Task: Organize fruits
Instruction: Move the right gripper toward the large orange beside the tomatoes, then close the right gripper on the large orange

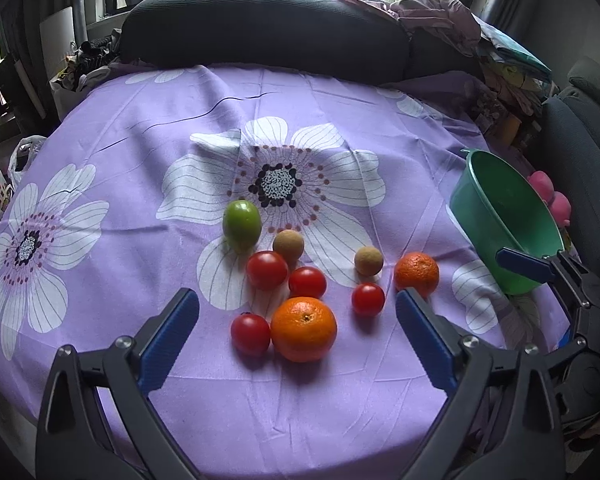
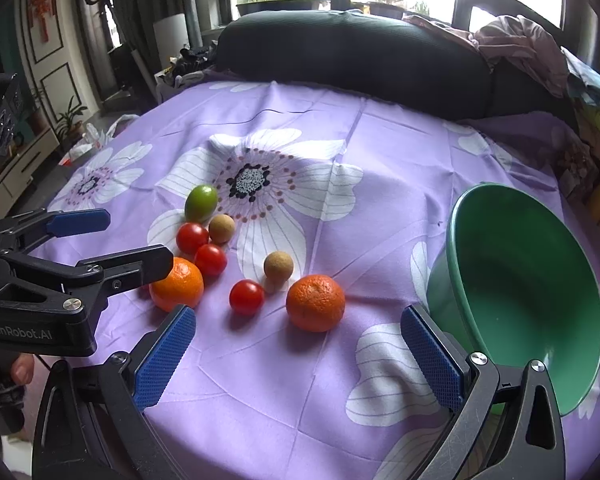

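Note:
Fruits lie grouped on a purple flowered tablecloth [image 1: 100, 128]: a green fruit [image 1: 241, 224], two oranges [image 1: 303, 329] [image 1: 416, 274], several red tomatoes [image 1: 267, 270] and two small brown round fruits [image 1: 288, 245] [image 1: 368, 261]. A green bowl [image 1: 504, 216] stands at the right, empty inside [image 2: 528, 280]. My left gripper [image 1: 298, 316] is open and empty, its fingers either side of the near orange and tomatoes. My right gripper [image 2: 298, 332] is open and empty, just before the other orange [image 2: 315, 302], with the bowl by its right finger.
A dark cushion [image 1: 260, 32] lies past the far table edge. Bundled cloth and clutter [image 1: 440, 20] sit at the back right. A pink object [image 1: 548, 196] lies behind the bowl. Plastic bags [image 1: 20, 156] lie on the floor at left.

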The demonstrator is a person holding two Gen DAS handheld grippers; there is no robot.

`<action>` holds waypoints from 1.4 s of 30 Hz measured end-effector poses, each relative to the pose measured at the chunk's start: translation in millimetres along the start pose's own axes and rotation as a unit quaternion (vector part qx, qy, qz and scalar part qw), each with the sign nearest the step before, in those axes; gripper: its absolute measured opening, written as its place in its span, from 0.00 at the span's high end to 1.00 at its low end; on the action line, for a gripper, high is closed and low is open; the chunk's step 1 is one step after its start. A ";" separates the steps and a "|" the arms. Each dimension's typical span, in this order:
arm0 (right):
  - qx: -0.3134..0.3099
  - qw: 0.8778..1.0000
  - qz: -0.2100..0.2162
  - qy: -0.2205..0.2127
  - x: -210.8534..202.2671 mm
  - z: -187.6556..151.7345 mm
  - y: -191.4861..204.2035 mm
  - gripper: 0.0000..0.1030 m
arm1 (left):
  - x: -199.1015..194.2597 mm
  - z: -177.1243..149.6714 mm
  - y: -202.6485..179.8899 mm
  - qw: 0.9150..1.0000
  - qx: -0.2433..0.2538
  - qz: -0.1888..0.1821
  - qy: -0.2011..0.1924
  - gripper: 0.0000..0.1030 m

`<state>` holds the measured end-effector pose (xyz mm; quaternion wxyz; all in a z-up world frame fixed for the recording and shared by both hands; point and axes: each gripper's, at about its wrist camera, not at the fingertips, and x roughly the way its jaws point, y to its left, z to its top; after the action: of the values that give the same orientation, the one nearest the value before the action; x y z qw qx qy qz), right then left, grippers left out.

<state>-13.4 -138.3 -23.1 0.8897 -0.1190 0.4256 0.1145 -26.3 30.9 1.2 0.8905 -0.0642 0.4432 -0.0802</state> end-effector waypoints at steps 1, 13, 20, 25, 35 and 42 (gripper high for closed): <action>0.000 1.000 0.001 0.001 1.2 -0.9 0.1 0.00 | 0.2 -0.2 -0.2 1.000 0.001 -0.007 0.000 0.07; 0.007 0.999 0.046 0.016 16.7 -14.2 -5.7 0.07 | 8.6 -3.5 -17.3 0.997 0.054 -0.047 0.011 0.24; 0.018 0.998 0.050 0.021 27.3 -17.0 -13.3 0.14 | 28.2 4.3 -36.8 0.991 0.083 -0.102 0.037 0.39; 0.026 0.998 0.051 0.026 36.1 -16.7 -19.9 0.22 | 51.6 10.5 -52.0 0.983 0.093 -0.144 0.068 0.47; 0.003 0.998 0.041 0.042 50.0 -11.5 -22.7 0.31 | 84.9 21.6 -68.5 0.970 0.092 -0.192 0.119 0.52; -0.006 0.998 0.041 0.047 55.3 -9.6 -21.8 0.49 | 96.9 22.7 -70.5 0.969 0.095 -0.187 0.133 0.58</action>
<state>20.0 -156.2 -69.9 0.8629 -0.1119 0.4704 0.1474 43.4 -56.5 -47.6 0.7948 -0.0497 0.5281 -0.2947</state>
